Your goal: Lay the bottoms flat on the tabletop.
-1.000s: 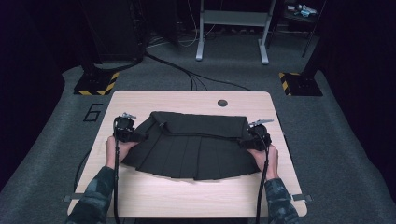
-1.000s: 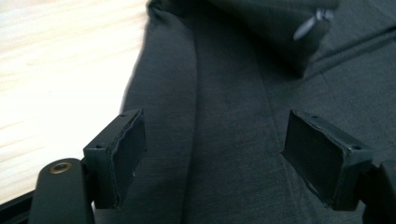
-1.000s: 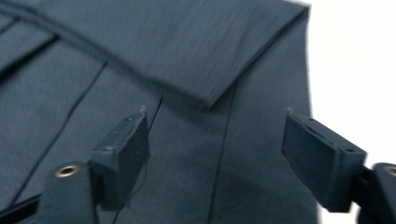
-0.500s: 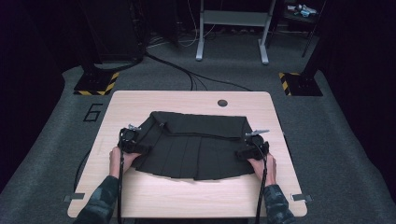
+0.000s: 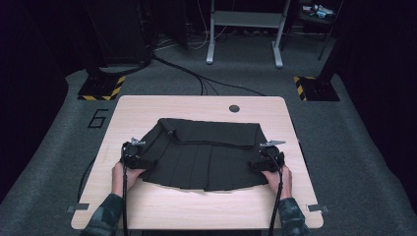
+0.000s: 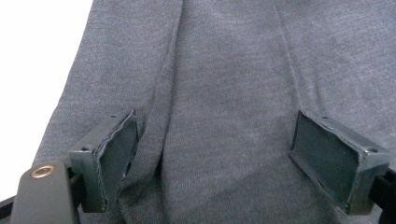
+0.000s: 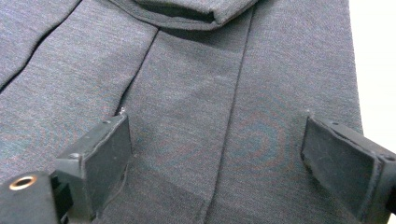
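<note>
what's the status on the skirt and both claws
Left claw open over skirt's left side, right claw open over its right. Skirt flat on table, top folded down. Nothing in the way.

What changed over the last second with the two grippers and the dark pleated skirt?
Both hands slid toward the person along the skirt's side edges: left gripper down its left edge, right gripper down its right. Both sets of jaws have just been opening and now stand wide over the fabric, gripping nothing. The skirt stays flat on the table.

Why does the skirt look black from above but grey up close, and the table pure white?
High view: dim room, so the skirt reads black on the tan table. Left gripper view: close light shows grey weave, table corner blown out. Right gripper view: same glare at the edge.
</note>
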A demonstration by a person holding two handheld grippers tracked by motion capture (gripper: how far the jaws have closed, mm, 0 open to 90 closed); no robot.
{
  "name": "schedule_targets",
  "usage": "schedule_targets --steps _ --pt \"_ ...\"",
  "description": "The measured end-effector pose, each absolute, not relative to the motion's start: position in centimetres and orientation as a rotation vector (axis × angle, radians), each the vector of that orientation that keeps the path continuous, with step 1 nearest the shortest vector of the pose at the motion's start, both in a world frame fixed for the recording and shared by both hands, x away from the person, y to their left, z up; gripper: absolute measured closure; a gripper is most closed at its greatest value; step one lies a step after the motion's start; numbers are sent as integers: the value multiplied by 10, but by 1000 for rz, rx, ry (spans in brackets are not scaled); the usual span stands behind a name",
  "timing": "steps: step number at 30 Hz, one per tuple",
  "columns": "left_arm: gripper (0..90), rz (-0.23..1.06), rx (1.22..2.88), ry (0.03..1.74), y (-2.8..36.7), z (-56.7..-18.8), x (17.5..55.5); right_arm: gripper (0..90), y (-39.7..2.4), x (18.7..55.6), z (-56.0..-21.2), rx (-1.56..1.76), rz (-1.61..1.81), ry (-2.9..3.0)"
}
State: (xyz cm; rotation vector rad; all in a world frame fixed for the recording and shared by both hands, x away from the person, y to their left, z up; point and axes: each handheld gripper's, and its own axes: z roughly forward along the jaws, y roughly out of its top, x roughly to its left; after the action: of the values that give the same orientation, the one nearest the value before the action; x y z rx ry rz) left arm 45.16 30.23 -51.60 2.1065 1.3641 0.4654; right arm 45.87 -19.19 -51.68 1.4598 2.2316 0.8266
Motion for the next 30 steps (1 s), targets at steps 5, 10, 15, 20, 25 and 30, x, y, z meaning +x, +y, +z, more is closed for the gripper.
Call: schedule_targets --steps 5,10,15,20,25,30 --pt "148 465 2103 1357 303 -516 440 84 -192 451 -517 1453 830 2235" --pt "148 475 2092 1347 305 -518 423 85 -193 441 -517 1446 839 2239" --pt "148 480 2087 1343 307 -519 407 85 -193 432 -518 1432 846 2244" --pt "148 480 2080 1346 308 -519 393 86 -192 421 -518 1426 847 2246" --pt "148 499 2064 1345 311 -521 366 87 -191 406 -519 1404 863 2260" --pt "148 500 2058 1355 313 -521 346 89 -189 393 -519 1390 866 2268"
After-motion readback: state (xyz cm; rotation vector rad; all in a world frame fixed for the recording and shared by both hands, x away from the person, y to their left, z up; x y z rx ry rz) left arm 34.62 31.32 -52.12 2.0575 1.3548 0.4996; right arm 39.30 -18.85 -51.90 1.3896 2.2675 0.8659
